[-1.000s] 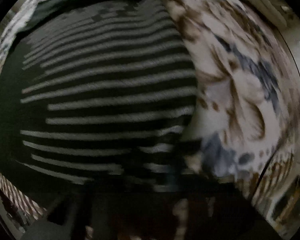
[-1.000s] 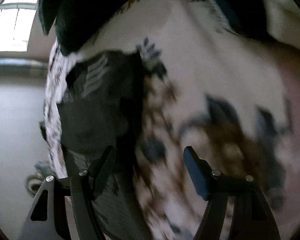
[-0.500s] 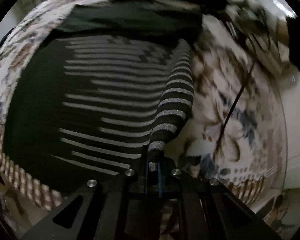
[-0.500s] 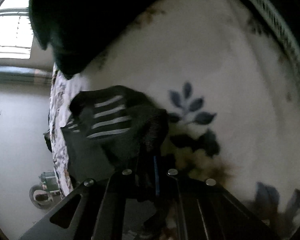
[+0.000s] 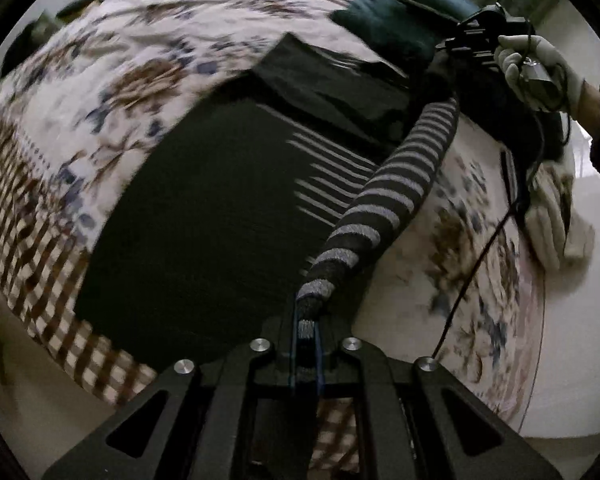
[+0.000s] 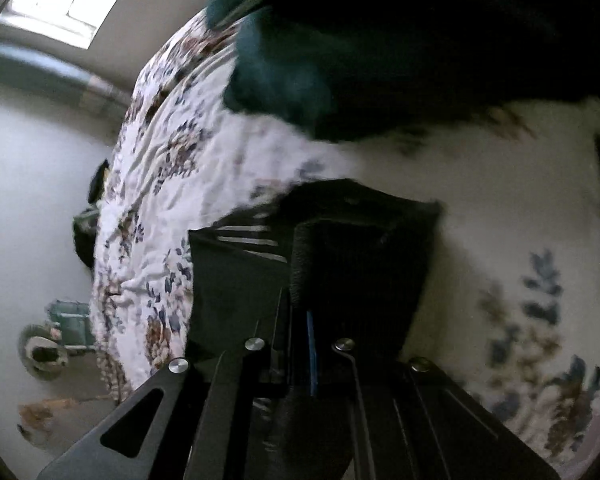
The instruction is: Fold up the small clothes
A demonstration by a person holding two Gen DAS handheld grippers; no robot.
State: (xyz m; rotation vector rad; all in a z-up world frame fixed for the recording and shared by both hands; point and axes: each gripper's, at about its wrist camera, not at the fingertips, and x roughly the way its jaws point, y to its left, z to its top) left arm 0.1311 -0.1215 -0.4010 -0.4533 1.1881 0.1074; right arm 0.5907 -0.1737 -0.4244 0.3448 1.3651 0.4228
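Both tools clamped on one edge of a striped top lifted above the bed

The left tool [image 5: 306,330] pinches a rolled edge of the striped top [image 5: 384,196]; the right tool [image 6: 300,344], its jaws just closed, grips dark cloth of the same top. Its body still drapes onto the floral bedspread [image 5: 132,64]. Soft, light knit, it should sag and slide, so corners look the best hold.

Floral bedspread [image 5: 148,60] lies bare toward its far-left corner; dark teal heaped fabric [image 5: 396,12] blocks the far edge.
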